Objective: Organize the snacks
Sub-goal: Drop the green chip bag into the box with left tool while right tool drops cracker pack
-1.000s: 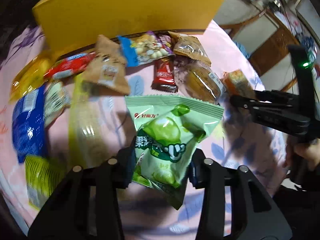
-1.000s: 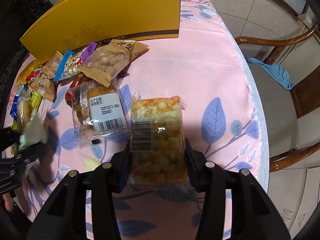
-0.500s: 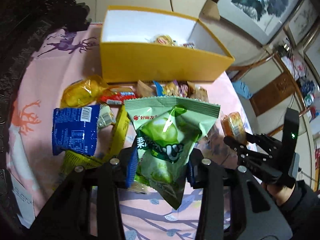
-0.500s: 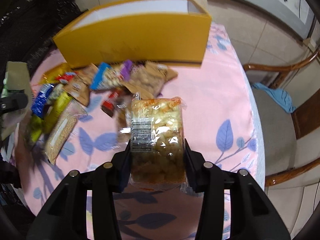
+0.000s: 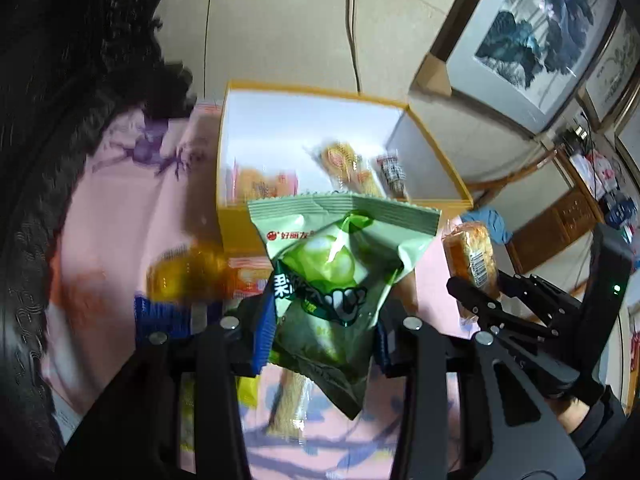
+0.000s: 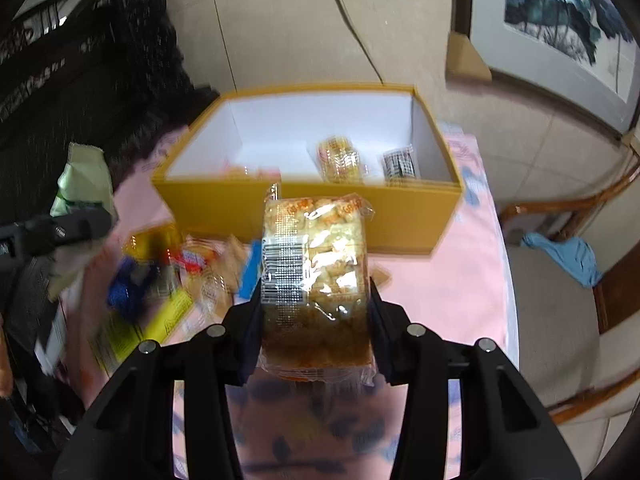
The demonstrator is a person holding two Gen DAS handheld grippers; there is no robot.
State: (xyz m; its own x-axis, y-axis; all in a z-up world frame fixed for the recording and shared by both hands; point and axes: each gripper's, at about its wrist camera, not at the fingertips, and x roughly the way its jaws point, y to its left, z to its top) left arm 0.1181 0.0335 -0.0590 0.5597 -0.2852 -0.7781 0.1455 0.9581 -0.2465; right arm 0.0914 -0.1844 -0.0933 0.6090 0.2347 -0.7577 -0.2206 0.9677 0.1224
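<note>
Left wrist view: left tool (image 5: 322, 330) pinching a green snack bag (image 5: 336, 280) across its lower half, held up in the air in front of the yellow box (image 5: 240, 224). Sealed top edge of the bag free and fanned out above the fingers; looks puffed, light and crinkly, so likely to swing and slip if gripped only at a seam; better taken across the filled middle, as here, with gentle pressure so the contents are not crushed. Inside the box, a few wrapped snacks (image 5: 352, 168) lying on the white floor. Below and to the left, blurred packets (image 5: 188, 276) scattered on the pink-clothed counter (image 5: 132, 208). At right, the right tool (image 5: 478, 298) carrying a clear-wrapped cake (image 5: 472, 256). Right wrist view: right tool (image 6: 316, 320) pressed onto the clear-wrapped cake (image 6: 316, 276) from both sides, lifted clear of the counter (image 6: 448, 288) and just short of the near wall of the yellow box (image 6: 400, 216). Cake block looks soft and crumbly inside slick film, probably light; best held on its long flat sides, low on the block, without squeezing hard. Box open on top with wrapped snacks (image 6: 340, 160) already on its floor; loose packets (image 6: 160, 280) in a heap at left on the counter, and the left tool (image 6: 60, 228) with the green snack bag (image 6: 84, 184) at the far left edge.
</note>
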